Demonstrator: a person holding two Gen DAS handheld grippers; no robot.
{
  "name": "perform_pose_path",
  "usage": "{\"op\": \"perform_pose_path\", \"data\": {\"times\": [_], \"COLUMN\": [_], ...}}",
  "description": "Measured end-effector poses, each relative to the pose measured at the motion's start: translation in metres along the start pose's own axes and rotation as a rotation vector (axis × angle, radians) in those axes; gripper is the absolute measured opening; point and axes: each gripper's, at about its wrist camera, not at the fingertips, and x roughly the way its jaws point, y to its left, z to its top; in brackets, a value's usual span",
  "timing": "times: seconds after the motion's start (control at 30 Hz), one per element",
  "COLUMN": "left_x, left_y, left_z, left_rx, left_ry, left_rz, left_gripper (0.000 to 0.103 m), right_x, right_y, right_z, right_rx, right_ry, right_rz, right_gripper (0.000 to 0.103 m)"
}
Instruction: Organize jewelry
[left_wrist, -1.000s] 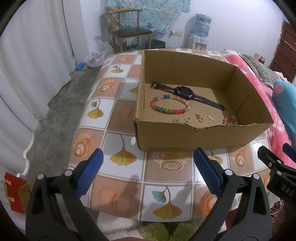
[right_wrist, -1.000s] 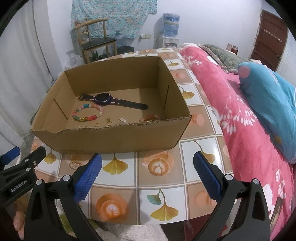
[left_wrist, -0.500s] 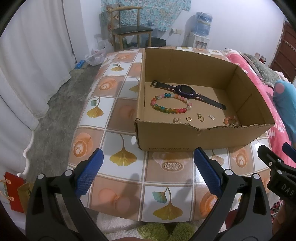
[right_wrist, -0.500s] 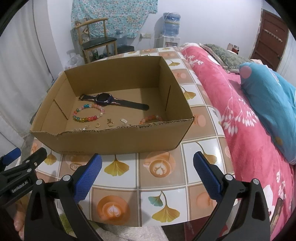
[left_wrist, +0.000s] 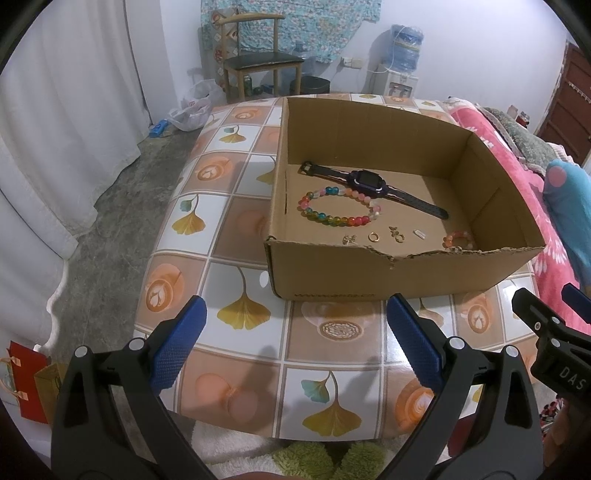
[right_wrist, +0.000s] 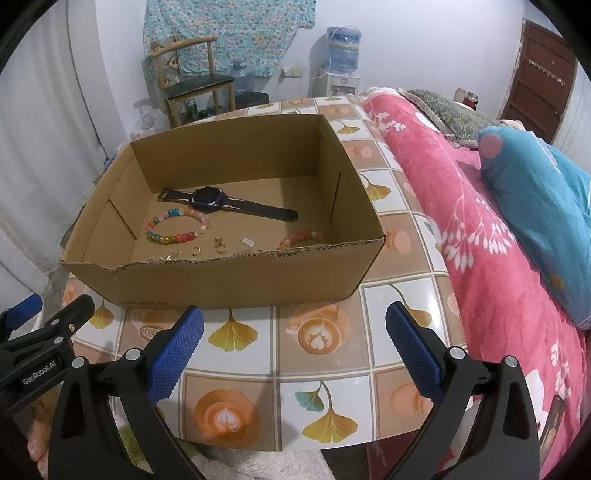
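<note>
Two grippers were raised over the near edge of the table (left_wrist: 236, 229), both with jaws spread wide and nothing between the blue pads. The left gripper (left_wrist: 295, 343) sat toward the near left corner; the right gripper (right_wrist: 293, 345) sat toward the near right corner, next to the bed (right_wrist: 480, 229) with its pink cover. Each was also visible at the margin of the other's view, so they were side by side and apart.

All the jewelry lay inside the cardboard box (left_wrist: 399, 277), which stood on the table beyond both grippers. Along the back of the box floor lay a dark watch (left_wrist: 369, 182), strap stretched out flat. Just in front of it, touching or nearly so at one end, was a rainbow bead bracelet (left_wrist: 340, 210). Along the box's near wall ran a loose row of small pieces: a pair of earrings (left_wrist: 349, 239), a gold ring (left_wrist: 373, 236), a second small gold charm (left_wrist: 395, 234) and a small silver piece (left_wrist: 420, 233). An orange bead bracelet (left_wrist: 458, 239) lay in the near right corner of the box, partly hidden by the torn wall.

Judgement: nothing remained outside the box, so the sorting looked finished or close to it. The spacing in rows by size suggested deliberate placement. Both grippers held back from the box, likely to keep clear of the light small pieces.
</note>
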Motion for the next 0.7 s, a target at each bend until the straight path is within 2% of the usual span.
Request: {"op": "perform_pose_path", "data": {"times": [0.7], "left_x": [-0.0032], "left_y": [-0.0067], "left_z": [-0.0009], "left_rx": [0.006], "left_ry": [0.005], "left_rz": [-0.004], "left_gripper": [0.095], "right_x": [-0.0011], "right_y": [-0.0030], "right_z": [-0.0016], "right_rx": [0.005], "right_ry": [0.003], "right_rz": [0.003], "right_gripper": [0.096]}}
